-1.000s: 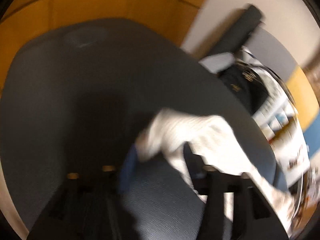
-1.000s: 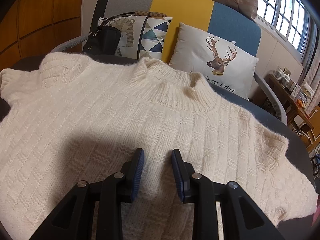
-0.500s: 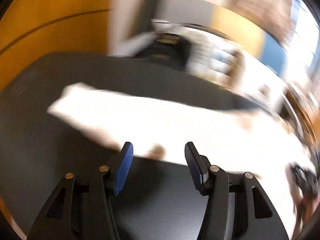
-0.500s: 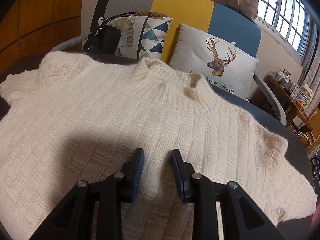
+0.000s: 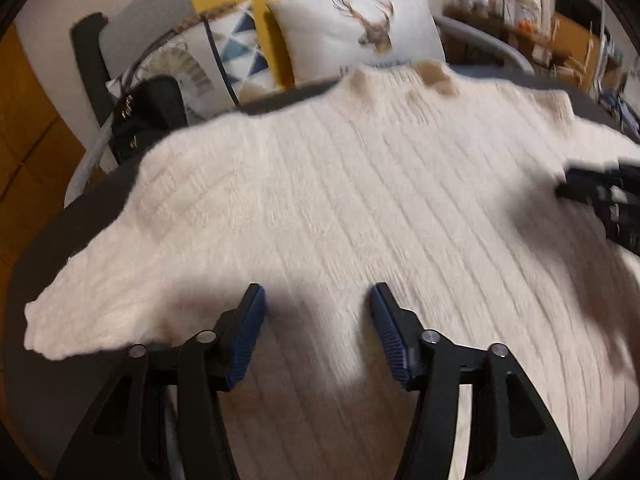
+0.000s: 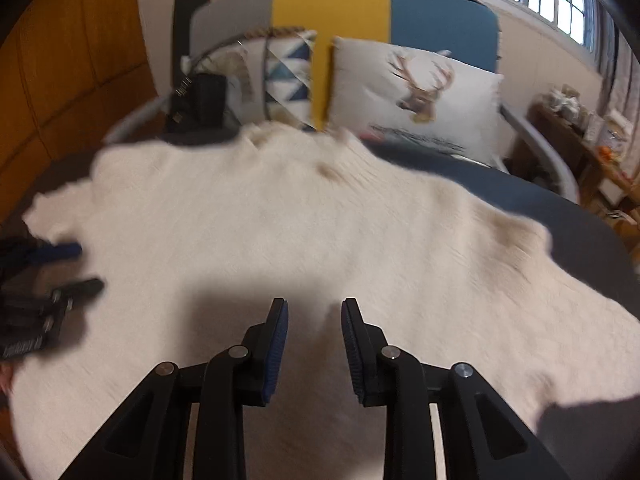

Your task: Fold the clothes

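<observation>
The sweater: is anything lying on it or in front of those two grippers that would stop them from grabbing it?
Nothing visible does. The sweater lies spread flat on the dark table, bare on top. The left gripper and right gripper both hang right over it, fingers apart and empty. The pillows sit behind, off the knit.

Cream sweater (image 6: 320,240) spread flat on dark table (image 6: 592,240), collar toward sofa (image 6: 436,8). Right gripper (image 6: 314,320) low over sweater middle, jaws narrowly apart, nothing between. Left gripper (image 6: 60,268) at left edge, blurred. Deer cushion (image 6: 416,100), triangle cushion (image 6: 288,76), black bag (image 6: 200,100) behind.
</observation>
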Demonstrator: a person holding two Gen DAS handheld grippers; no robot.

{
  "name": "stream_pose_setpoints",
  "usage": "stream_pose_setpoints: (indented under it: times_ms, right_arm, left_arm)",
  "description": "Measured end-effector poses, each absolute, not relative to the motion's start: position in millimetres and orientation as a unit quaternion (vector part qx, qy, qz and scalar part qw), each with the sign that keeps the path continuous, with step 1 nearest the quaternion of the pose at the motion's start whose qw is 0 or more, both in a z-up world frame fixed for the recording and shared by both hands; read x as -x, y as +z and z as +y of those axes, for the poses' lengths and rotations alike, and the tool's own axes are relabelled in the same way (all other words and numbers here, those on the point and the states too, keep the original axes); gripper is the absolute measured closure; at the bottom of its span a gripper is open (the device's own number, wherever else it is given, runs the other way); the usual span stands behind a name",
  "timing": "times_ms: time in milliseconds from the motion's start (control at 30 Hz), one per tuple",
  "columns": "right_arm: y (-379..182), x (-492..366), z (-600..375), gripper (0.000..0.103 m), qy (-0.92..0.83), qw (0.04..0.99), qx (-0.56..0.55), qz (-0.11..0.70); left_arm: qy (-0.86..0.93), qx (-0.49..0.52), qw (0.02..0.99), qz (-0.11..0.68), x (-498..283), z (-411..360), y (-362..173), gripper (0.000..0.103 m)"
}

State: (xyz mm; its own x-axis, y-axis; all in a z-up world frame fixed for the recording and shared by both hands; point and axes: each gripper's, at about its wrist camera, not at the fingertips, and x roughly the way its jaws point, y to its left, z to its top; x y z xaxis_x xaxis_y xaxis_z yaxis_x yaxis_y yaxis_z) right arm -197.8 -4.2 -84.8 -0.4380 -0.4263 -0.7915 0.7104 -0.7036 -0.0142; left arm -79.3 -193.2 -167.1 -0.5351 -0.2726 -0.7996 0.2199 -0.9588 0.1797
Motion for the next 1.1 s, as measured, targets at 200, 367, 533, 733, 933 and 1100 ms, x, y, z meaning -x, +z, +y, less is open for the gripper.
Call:
stream_pose_setpoints:
  times_ms: [200,367,533,733,933,1100]
  right_arm:
    - [-109,235,13,0.076,-0.837,0.326,-0.407,0.166]
    - [-115,265,-4,0.075,-0.844,0.316,-0.387,0.195]
    - [-119,276,-18,0.073,-0.849,0.308,-0.362,0.232]
    - [-95,279,22,0.074,-0.826,0.343,-0.418,0.159]
    - [-57,214,133,0.072,-0.819,0.366,-0.435,0.078]
    - [-68,151,213,0.072,-0.8,0.373,-0.468,0.028]
  left_arm:
    - [-0.88,-0.438,0.183,-0.002,100,-213,-166,0.003]
    - [-0.875,-0.44,0.198,0.04,129,-234,-168,0.0]
    - [-0.874,-0.434,0.217,0.025,135,-227,-162,0.0]
    - [-0.876,-0.431,0.216,0.029,133,-228,-159,0.0]
    - [-0.875,-0.432,0.215,0.031,133,-228,-156,0.0]
    - [-0.884,-0.426,0.186,0.051,112,-215,-134,0.002]
